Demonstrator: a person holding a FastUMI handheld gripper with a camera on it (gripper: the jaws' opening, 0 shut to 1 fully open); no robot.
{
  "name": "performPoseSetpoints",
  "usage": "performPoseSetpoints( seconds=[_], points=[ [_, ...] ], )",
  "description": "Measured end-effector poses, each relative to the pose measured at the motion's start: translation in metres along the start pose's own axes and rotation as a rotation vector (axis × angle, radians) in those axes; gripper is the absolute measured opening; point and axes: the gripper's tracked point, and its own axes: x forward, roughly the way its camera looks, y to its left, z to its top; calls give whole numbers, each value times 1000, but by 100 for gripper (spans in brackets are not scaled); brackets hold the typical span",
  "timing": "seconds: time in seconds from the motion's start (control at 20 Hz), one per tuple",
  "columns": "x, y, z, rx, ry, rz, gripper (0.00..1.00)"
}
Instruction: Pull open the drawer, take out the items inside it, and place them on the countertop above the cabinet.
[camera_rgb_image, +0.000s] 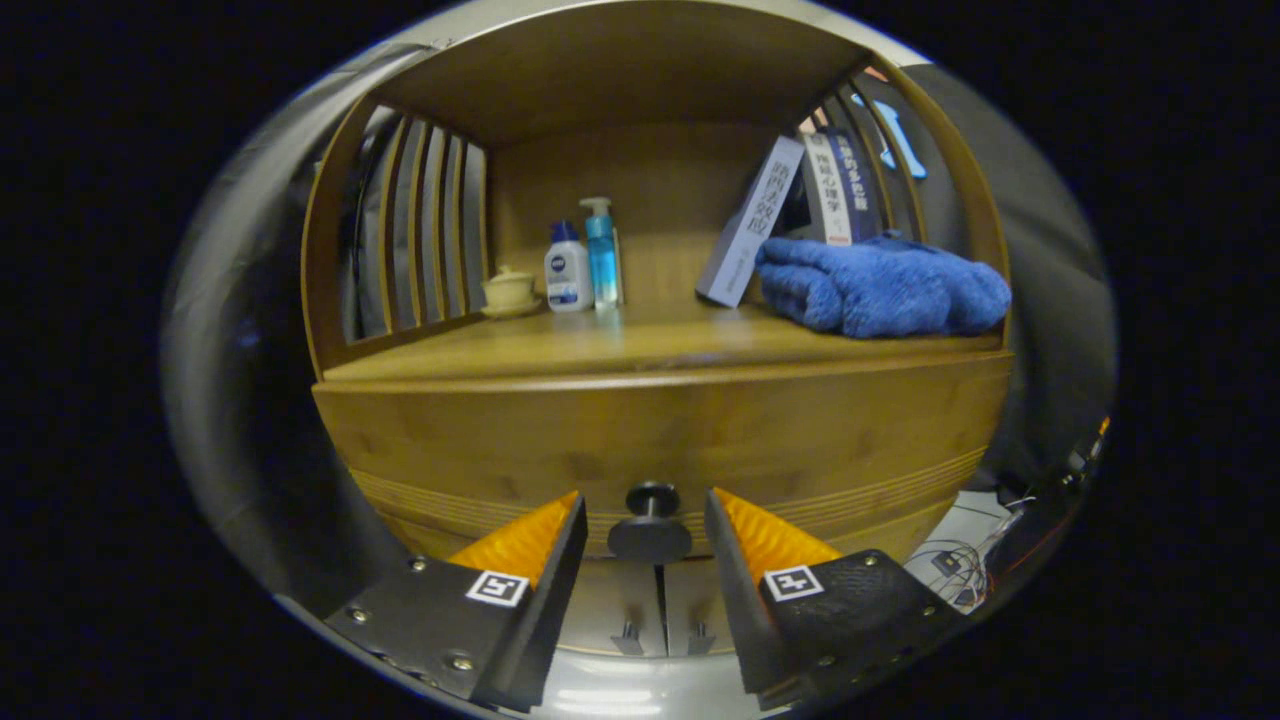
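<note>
Fingers (645, 520) spread apart flank drawer knob (650, 520) below wooden countertop (600, 345) holding towel (880, 285).

Books (828, 190) carry white characters, perhaps Japanese, too blurred to read; coded square markers on the hand-held gripper (645, 497), fingers spread beside the knob (650, 535).

blue folded towel (885, 285) lying on right of shelf | books (800, 205) leaning behind towel, one tilted left | white bottle (567, 280) and blue pump bottle (601, 252) upright, side by side at back | small lidded cup (510, 290) left of bottles | cables (955, 565) on floor, lower right
</note>
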Motion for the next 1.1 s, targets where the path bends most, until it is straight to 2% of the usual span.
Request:
performPoseSetpoints(
  seconds=[0.2, 0.25, 0.35, 0.45, 0.5, 0.65, 0.7, 0.85, 0.9, 0.95, 1.1],
  points=[
    [4, -3, 4, 15, -24, -5, 47],
    [5, -4, 3, 17, -27, -9, 44],
    [8, -4, 4, 28, -36, -34, 44],
    [7, -3, 4, -40, -51, -11, 43],
    [11, -2, 3, -31, -41, 9, 44],
    [4, 0, 2, 115, -40, 51, 44],
    [6, 0, 3, 130, -39, 62, 41],
    [1, -3, 3, 9, -76, 13, 33],
    [-2, -3, 2, -7, -73, -2, 33],
    [-3, -1, 4, 10, -82, -9, 25],
    [-26, 1, -3, 31, -87, -23, 25]
  ],
)
